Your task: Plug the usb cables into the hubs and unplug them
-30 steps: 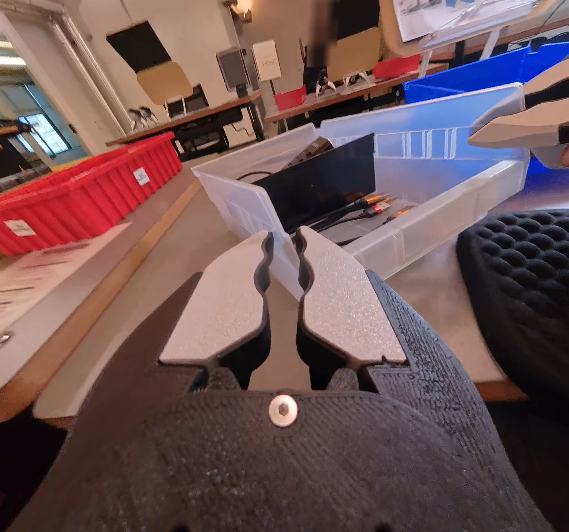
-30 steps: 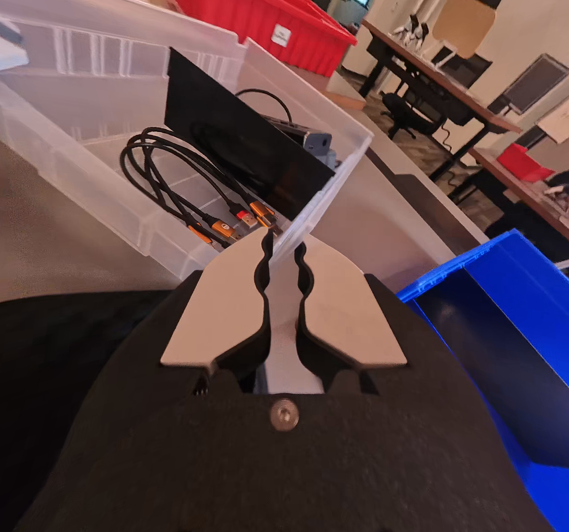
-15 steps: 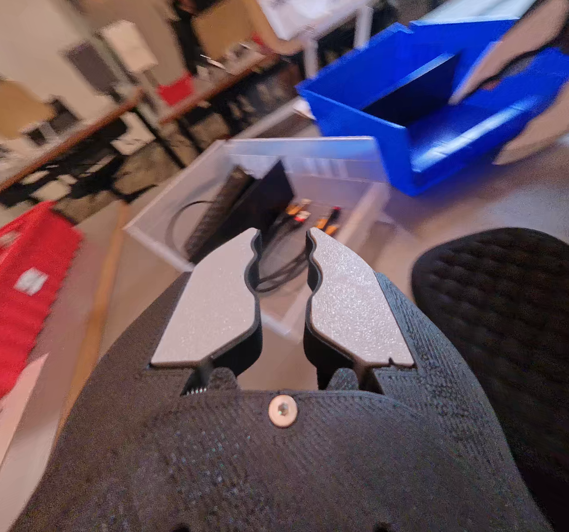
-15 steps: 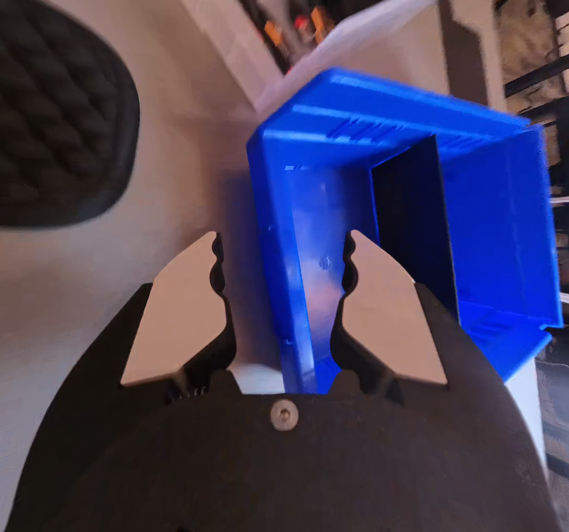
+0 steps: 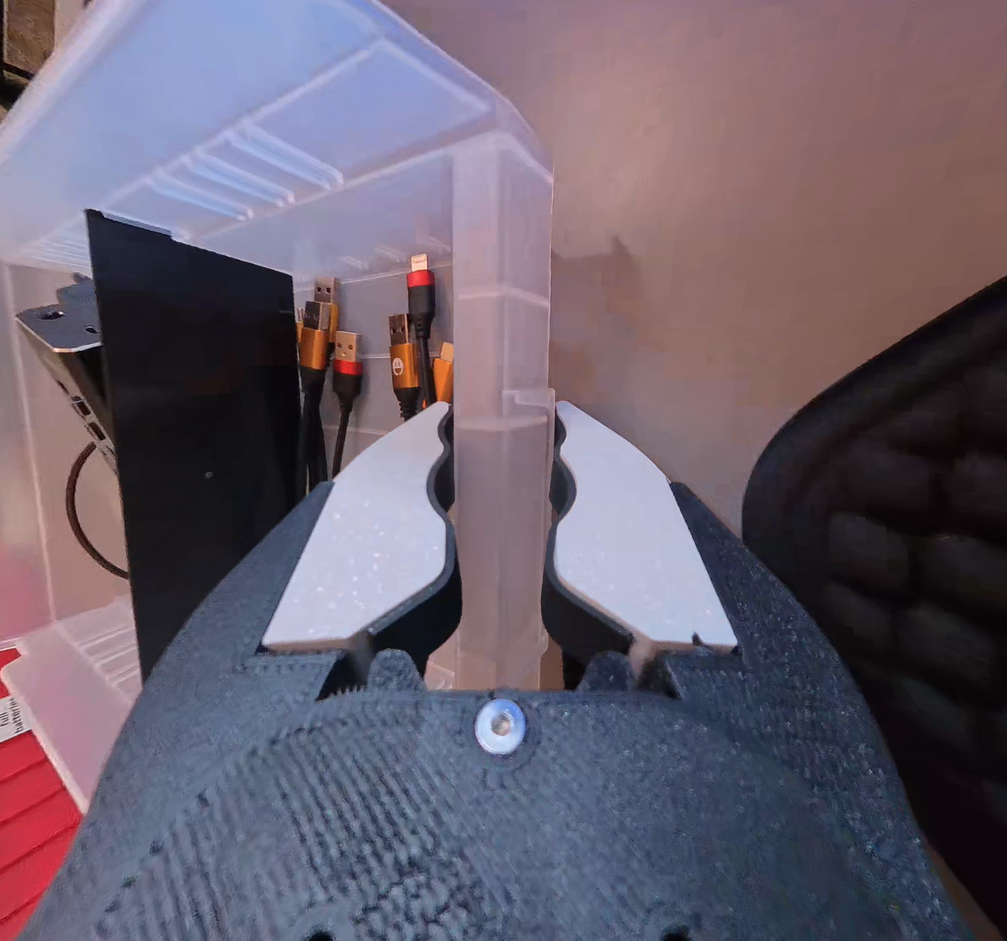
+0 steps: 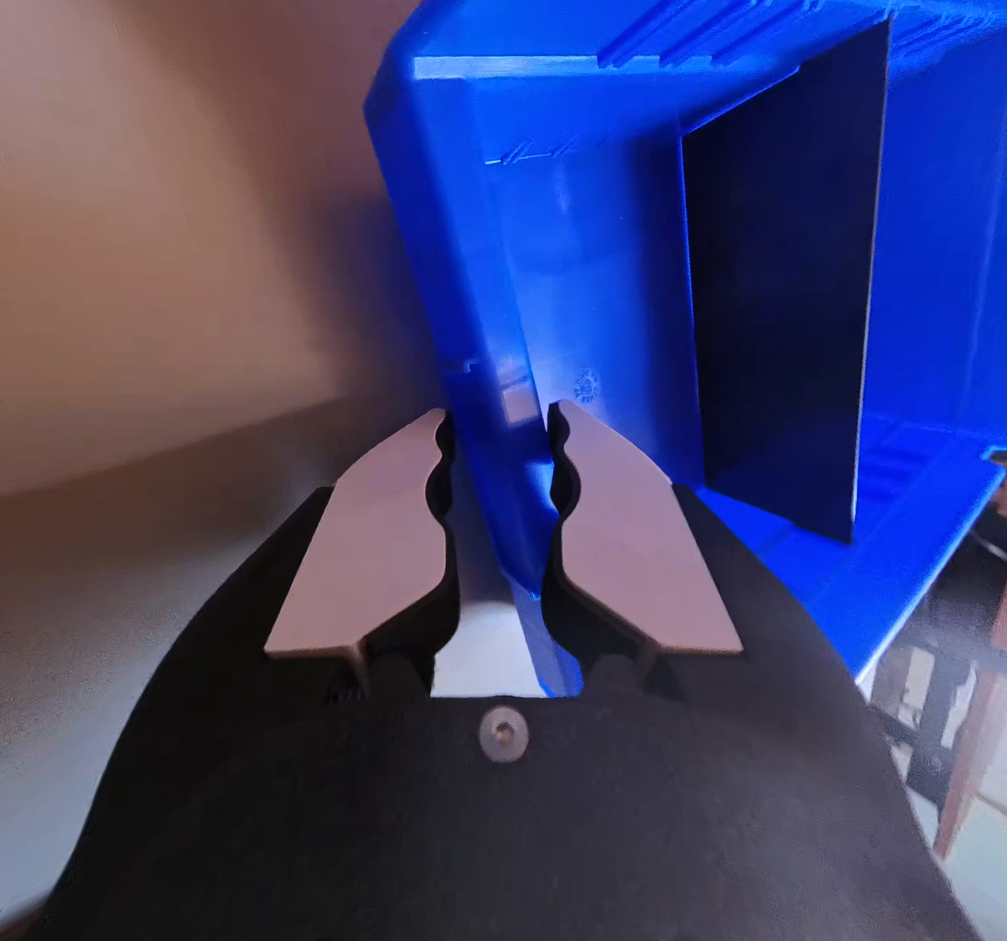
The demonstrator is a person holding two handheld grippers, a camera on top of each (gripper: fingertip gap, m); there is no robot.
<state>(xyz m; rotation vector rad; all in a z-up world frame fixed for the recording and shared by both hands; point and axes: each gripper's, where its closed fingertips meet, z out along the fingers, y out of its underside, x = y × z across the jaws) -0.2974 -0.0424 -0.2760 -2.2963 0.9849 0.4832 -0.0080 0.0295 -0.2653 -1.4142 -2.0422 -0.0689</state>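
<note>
Tabletop — each claw straddles a bin wall: left claw clear bin, right claw blue bin.

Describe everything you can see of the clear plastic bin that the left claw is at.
The clear plastic bin is a translucent, frosted, ribbed tray with a thick rim. The left claw straddles its side wall, one finger inside and one outside, both pressed against it. A black divider panel stands across the inside. On one side lie USB cables with orange and red collars, all unplugged; on the other a dark hub with a looped cord. It rests on a tan tabletop.
</note>
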